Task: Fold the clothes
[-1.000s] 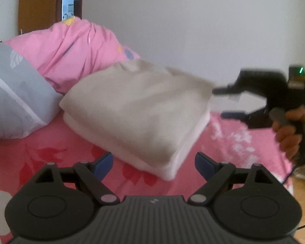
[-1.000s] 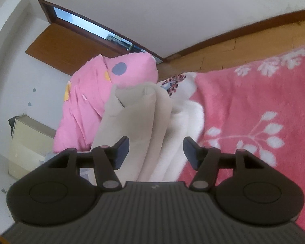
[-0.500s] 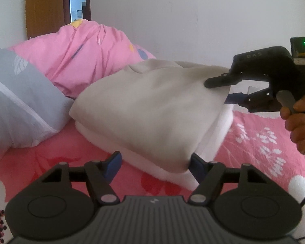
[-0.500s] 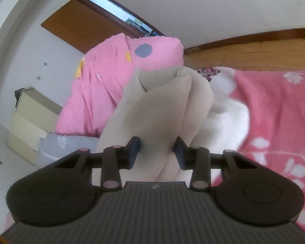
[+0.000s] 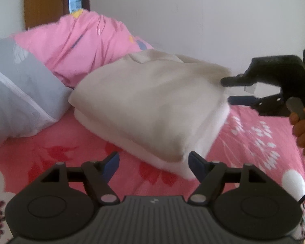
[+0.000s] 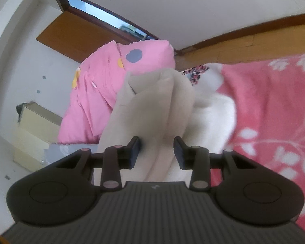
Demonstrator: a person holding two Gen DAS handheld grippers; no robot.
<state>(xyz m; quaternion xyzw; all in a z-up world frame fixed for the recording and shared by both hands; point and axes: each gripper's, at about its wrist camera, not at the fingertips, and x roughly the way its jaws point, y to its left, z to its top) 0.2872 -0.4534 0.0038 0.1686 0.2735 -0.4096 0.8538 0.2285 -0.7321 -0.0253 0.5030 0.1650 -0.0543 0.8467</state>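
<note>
A folded beige garment [image 5: 152,105] lies on a folded white one [image 5: 172,162] on the red floral bed. My left gripper [image 5: 153,163] is open and empty, just in front of the stack's near corner. My right gripper [image 6: 157,151] is partly open, its fingers on either side of the beige garment's [image 6: 152,111] edge, and it shows from the side in the left wrist view [image 5: 231,90] at the stack's right end.
A pink duvet [image 5: 81,44] and a grey pillow [image 5: 18,93] lie behind and left of the stack. The red blanket [image 5: 254,138] spreads to the right. A wall, wooden door [image 6: 75,38] and wood floor [image 6: 233,46] lie beyond the bed.
My right gripper closed onto the beige edge and has now widened again. My left gripper drew back slightly from the stack and stays open.
</note>
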